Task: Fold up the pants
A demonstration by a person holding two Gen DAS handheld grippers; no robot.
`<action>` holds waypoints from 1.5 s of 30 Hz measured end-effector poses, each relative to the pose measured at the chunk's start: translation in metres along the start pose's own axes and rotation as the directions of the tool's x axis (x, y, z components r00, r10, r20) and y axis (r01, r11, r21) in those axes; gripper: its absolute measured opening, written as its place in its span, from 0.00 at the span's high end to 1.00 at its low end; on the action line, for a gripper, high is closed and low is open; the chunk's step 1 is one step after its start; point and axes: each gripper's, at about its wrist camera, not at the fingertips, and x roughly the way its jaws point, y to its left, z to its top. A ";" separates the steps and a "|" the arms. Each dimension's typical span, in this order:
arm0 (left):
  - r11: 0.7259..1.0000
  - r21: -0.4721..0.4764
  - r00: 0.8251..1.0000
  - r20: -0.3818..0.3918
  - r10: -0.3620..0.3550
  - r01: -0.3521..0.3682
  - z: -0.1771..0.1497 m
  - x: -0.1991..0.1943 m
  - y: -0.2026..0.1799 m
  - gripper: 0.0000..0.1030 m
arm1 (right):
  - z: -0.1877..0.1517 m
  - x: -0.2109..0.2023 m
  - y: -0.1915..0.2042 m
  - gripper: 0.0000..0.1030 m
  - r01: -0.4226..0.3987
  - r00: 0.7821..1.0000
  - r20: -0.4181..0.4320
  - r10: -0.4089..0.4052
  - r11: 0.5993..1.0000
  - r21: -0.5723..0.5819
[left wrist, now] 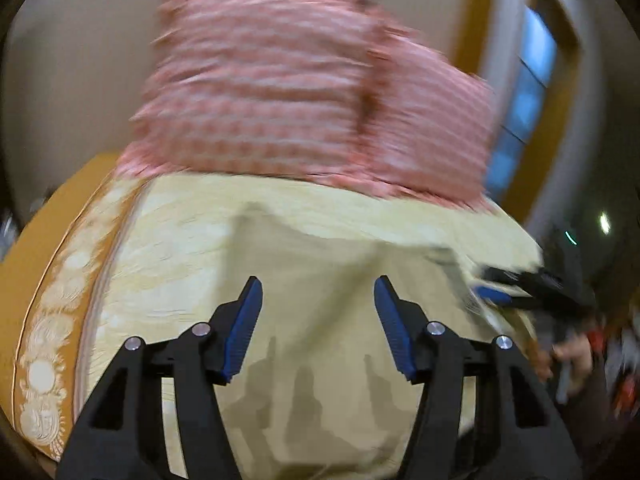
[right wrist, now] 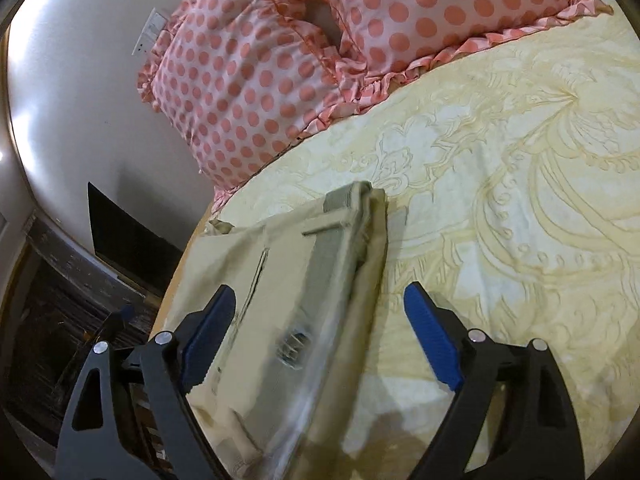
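Observation:
Beige pants (left wrist: 320,320) lie on a yellow patterned bedspread (left wrist: 180,220). My left gripper (left wrist: 318,292) is open and empty just above the pants' cloth; the view is blurred by motion. My right gripper (right wrist: 320,304) is open, its jaws either side of the pants' waistband (right wrist: 332,264), which shows a grey inner band and a metal clasp. The pants (right wrist: 248,300) lie near the bed's left edge in the right wrist view. The right gripper also shows at the right of the left wrist view (left wrist: 504,292), low over the pants.
Two pink polka-dot pillows (right wrist: 280,60) lean on the wall at the head of the bed. The patterned bedspread (right wrist: 500,180) stretches to the right. A dark floor and a black panel (right wrist: 120,240) lie beyond the bed's left edge. A window (left wrist: 524,92) is at the right.

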 end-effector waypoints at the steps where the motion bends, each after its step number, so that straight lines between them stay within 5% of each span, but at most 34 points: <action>1: 0.999 -0.021 0.998 -0.040 0.041 -0.042 0.003 0.011 0.011 0.42 | 0.001 0.002 0.000 0.14 0.001 1.000 -0.009 -0.001 1.000 -0.001; 4: 0.997 -0.066 0.989 -0.148 0.018 -0.028 0.006 0.042 0.028 0.43 | 0.004 0.016 0.006 0.27 0.078 0.996 -0.042 -0.081 0.995 -0.054; 6: 0.997 -0.071 0.979 -0.204 -0.028 0.013 0.007 0.060 0.030 0.43 | 0.001 0.025 0.012 0.37 0.054 0.995 -0.076 -0.060 0.995 -0.082; 11: 0.997 -0.071 0.959 -0.276 -0.061 0.043 0.008 0.085 0.032 0.36 | -0.002 0.028 0.014 0.39 0.058 0.995 -0.069 -0.066 0.992 -0.110; 16: 0.994 -0.069 0.921 -0.374 -0.105 0.086 0.010 0.106 0.033 0.29 | 0.003 0.036 0.000 0.80 -0.088 0.983 -0.162 0.084 0.996 -0.020; 20: 0.994 -0.061 0.913 -0.395 -0.104 0.086 0.019 0.103 0.031 0.77 | 0.015 0.034 -0.008 0.86 -0.179 0.967 -0.172 0.189 0.981 0.073; 22: 0.991 -0.083 0.914 -0.384 -0.132 0.108 0.027 0.100 0.030 0.86 | 0.026 0.034 -0.003 0.87 -0.208 0.963 -0.160 0.216 0.976 0.069; 25: 0.995 -0.015 0.940 -0.326 -0.101 0.101 0.044 0.103 0.011 0.90 | 0.049 0.031 0.005 0.89 -0.205 0.972 -0.113 0.206 0.978 0.020; 29: 0.994 0.025 0.967 -0.235 -0.098 0.106 0.078 0.130 -0.012 0.90 | 0.088 0.025 -0.002 0.89 -0.132 0.991 -0.003 0.132 0.991 0.000; 32: 0.998 0.024 0.971 -0.231 -0.056 0.064 0.092 0.174 -0.026 0.83 | 0.113 0.025 -0.017 0.87 0.040 0.998 0.054 -0.039 0.999 -0.017; 33: 0.999 0.040 0.970 -0.242 -0.005 0.015 0.093 0.186 -0.029 0.81 | 0.115 0.029 -0.020 0.83 0.124 0.992 0.032 -0.123 0.992 -0.032; 35: 0.996 0.070 0.970 -0.232 0.077 -0.063 0.092 0.188 -0.031 0.78 | 0.114 0.023 -0.019 0.77 0.346 0.938 0.040 -0.343 0.934 -0.088; 36: 0.995 0.069 0.978 -0.189 0.087 -0.075 0.090 0.176 -0.030 0.78 | 0.112 0.014 -0.018 0.75 0.367 0.930 0.077 -0.360 0.925 -0.103; 38: 0.997 0.059 0.992 -0.112 0.059 -0.052 0.087 0.150 -0.031 0.78 | 0.102 -0.014 -0.010 0.45 0.328 0.937 0.168 -0.306 0.936 -0.126; 39: 0.999 0.041 0.996 -0.094 -0.001 0.005 0.083 0.134 -0.032 0.74 | 0.096 -0.023 -0.004 0.33 0.253 0.958 0.178 -0.227 0.956 -0.145; 42: 0.985 0.002 0.977 -0.130 -0.172 0.174 0.067 0.121 -0.045 0.56 | 0.080 -0.013 0.016 0.33 0.092 0.994 0.071 -0.079 0.975 -0.203; 45: 0.983 -0.033 0.944 -0.274 -0.183 0.181 0.044 0.150 -0.058 0.53 | 0.064 0.028 0.016 0.31 0.121 0.985 -0.093 -0.143 0.971 -0.208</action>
